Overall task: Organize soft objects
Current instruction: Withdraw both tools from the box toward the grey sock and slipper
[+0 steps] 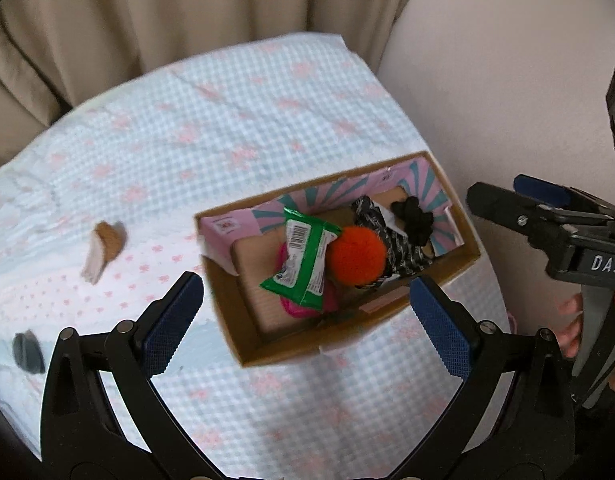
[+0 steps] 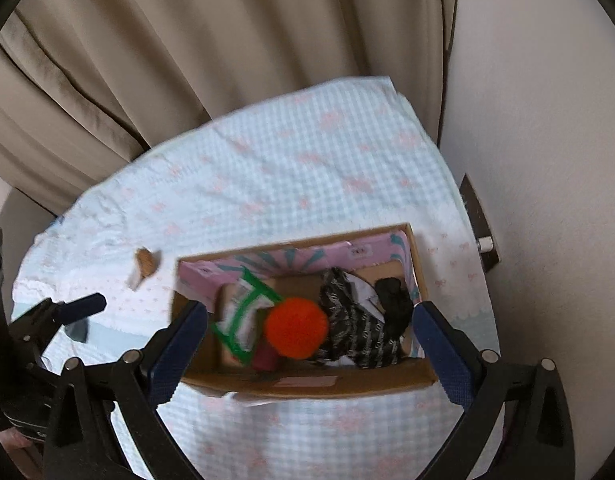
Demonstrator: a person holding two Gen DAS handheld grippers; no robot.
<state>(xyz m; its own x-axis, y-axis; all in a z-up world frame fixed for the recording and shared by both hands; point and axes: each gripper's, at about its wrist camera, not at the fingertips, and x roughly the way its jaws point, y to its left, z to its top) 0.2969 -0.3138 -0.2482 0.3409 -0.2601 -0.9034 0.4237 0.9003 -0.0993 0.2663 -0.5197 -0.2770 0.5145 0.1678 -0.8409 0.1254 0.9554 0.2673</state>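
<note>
A cardboard box point(image 1: 231, 312) point(image 2: 307, 388) stands on the checked cloth. It holds an orange pompom point(image 1: 357, 256) point(image 2: 296, 330), a green-edged packet point(image 1: 303, 258) point(image 2: 243, 320), a black-and-white cloth point(image 1: 391, 240) point(image 2: 355, 328), a black scrunchie point(image 1: 413, 216) point(image 2: 395, 304) and a pink item point(image 1: 295, 310). A brown and white soft piece point(image 1: 105, 250) point(image 2: 144, 266) lies on the cloth left of the box. My left gripper point(image 1: 307, 320) is open and empty above the box's near side. My right gripper point(image 2: 307, 352) is open and empty over the box.
A dark round item point(image 1: 27, 352) point(image 2: 77, 330) lies at the cloth's left edge. Beige curtains point(image 1: 147, 20) hang behind the table and a pale wall point(image 2: 547, 160) is on the right. The right gripper also shows at the left wrist view's right edge point(image 1: 539, 212).
</note>
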